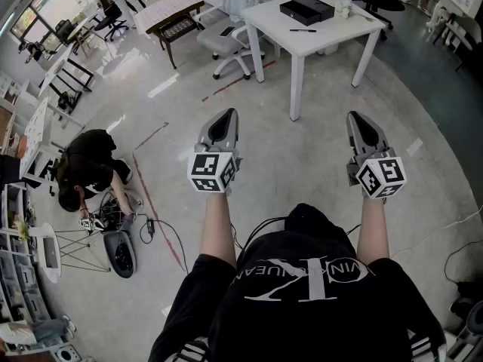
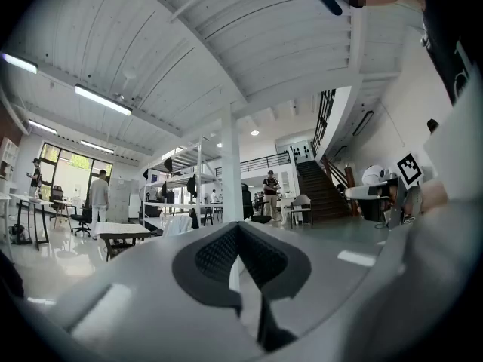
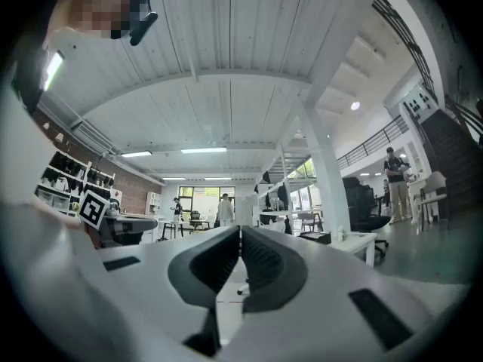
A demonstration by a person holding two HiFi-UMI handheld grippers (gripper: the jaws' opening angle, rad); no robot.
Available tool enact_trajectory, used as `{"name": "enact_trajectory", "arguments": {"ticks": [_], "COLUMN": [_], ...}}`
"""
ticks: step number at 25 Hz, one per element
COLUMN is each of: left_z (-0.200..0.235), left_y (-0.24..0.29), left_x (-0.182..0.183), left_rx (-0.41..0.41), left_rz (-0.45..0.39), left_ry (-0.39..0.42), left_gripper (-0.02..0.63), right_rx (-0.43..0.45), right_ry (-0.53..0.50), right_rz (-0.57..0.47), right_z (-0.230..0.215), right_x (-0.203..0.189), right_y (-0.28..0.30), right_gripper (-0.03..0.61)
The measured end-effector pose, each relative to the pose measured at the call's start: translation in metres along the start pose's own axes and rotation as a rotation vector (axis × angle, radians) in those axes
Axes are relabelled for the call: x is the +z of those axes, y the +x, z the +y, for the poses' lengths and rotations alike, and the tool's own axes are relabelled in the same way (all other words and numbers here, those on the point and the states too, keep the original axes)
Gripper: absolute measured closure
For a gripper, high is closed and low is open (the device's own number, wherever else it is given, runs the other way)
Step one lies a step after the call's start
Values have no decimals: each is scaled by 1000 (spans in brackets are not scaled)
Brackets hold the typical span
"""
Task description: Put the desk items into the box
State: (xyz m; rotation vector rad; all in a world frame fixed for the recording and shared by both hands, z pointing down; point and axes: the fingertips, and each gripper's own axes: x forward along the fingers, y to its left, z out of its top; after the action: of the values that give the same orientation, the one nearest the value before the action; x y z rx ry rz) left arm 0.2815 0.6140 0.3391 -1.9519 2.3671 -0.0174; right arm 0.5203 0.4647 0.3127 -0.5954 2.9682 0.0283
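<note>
A white desk (image 1: 324, 32) stands far ahead, at the top of the head view. On it lie an open black box (image 1: 306, 8), a black pen (image 1: 303, 30) and a small white item (image 1: 344, 8). I hold both grippers out over the floor, well short of the desk. The left gripper (image 1: 224, 115) is shut, its jaws meeting at the tip with nothing between them (image 2: 237, 228). My right gripper (image 1: 358, 117) is shut and empty too (image 3: 241, 231). In the right gripper view, the desk (image 3: 355, 238) and the box (image 3: 313, 237) show small beyond the jaws.
A person in black (image 1: 87, 172) crouches on the floor at the left among cables (image 1: 162, 228). A white office chair (image 1: 226, 40) stands left of the desk, a dark bench (image 1: 175, 17) beyond it. Red tape lines (image 1: 155, 210) cross the concrete floor.
</note>
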Motion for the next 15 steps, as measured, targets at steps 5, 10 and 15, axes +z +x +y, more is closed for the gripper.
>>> {"name": "enact_trajectory", "arguments": {"ticks": [5,10,15], "left_z": [10,34,50], "left_y": [21,56,106], "left_x": [-8,-25,-33], "left_rx": [-7,6,12], "left_rz": [-5,6,23], "left_ry": [-28,-50,-72], "left_gripper": [609,609,609], "right_rx": [-3,-1,-10], "right_ry": [-1,10,7], "right_rz": [4,9,30], "right_z": [-9,-26,-60], "right_x": [-5,-24,-32], "right_y": [22,60,99], "right_gripper": [560,560,560]}}
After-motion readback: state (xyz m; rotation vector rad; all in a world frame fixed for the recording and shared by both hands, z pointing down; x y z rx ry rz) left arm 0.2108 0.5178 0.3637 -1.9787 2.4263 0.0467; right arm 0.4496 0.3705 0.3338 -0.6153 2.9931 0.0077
